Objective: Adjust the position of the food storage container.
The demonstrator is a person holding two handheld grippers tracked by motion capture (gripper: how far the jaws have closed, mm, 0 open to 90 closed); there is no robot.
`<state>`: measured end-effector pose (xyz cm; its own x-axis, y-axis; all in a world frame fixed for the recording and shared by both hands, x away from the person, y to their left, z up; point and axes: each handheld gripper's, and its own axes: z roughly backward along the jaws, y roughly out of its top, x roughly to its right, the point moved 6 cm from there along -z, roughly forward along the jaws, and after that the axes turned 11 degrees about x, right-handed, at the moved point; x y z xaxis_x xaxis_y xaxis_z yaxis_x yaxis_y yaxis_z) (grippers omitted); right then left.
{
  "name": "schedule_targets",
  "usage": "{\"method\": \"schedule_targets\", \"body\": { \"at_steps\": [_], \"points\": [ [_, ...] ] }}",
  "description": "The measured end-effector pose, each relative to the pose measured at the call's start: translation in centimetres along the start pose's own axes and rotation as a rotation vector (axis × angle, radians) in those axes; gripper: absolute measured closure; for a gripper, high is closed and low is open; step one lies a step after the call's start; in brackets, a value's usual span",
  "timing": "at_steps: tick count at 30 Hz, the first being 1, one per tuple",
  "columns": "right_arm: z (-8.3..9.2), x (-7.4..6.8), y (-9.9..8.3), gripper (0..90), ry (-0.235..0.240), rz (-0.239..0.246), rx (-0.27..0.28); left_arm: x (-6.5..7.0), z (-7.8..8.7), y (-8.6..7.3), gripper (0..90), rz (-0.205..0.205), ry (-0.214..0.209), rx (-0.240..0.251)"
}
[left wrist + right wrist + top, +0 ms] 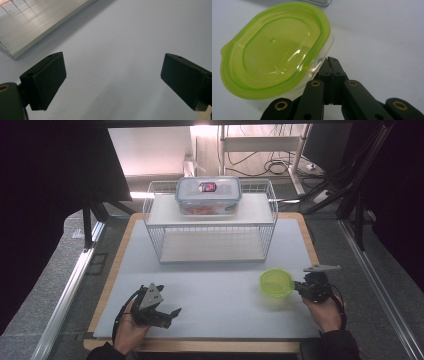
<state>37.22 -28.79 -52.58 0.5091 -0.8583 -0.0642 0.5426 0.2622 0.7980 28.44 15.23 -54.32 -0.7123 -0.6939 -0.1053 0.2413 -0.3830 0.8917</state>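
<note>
A small clear container with a lime-green lid [276,282] [274,50] hangs tilted just above the grey mat [215,290] at the right, throwing a shadow beneath it. My right gripper [296,286] [331,60] is shut, its jaws pinched on the container's near rim. My left gripper [167,301] [112,82] rests in a hand at the mat's front left. Its jaws stand wide open over bare mat with nothing between them.
A white wire rack [210,227] with two shelves stands at the back of the mat; its lower shelf [37,27] appears in the left gripper view. A clear box with a blue lid [208,195] sits on top. The wooden board's edge [200,346] runs along the front.
</note>
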Motion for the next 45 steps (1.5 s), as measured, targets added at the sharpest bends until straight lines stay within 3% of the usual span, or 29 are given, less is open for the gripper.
{"method": "schedule_targets", "body": {
  "at_steps": [5,13,21,33,45],
  "points": [
    [-0.5,-0.3,-0.3,90.0,0.006,0.006,-0.022,0.0,0.0,0.0,6.0,0.0,-0.003,-0.001],
    [-1.1,-0.3,-1.0,90.0,0.032,-0.028,-0.054,0.1,-0.1,0.0,6.1,-0.002,-0.007,-0.004],
    [-2.3,-1.1,-1.3,90.0,0.104,-0.065,-0.061,0.1,-0.1,-0.1,6.0,0.009,-0.013,-0.004],
    [-4.3,-3.7,-0.6,90.0,0.2,-0.07,-0.054,0.1,-0.2,-0.1,6.1,0.006,-0.013,-0.01],
    [-6.3,-6.8,0.0,90.0,0.252,-0.037,-0.069,0.1,-0.2,-0.2,6.2,0.006,-0.013,-0.014]
  ]
}}
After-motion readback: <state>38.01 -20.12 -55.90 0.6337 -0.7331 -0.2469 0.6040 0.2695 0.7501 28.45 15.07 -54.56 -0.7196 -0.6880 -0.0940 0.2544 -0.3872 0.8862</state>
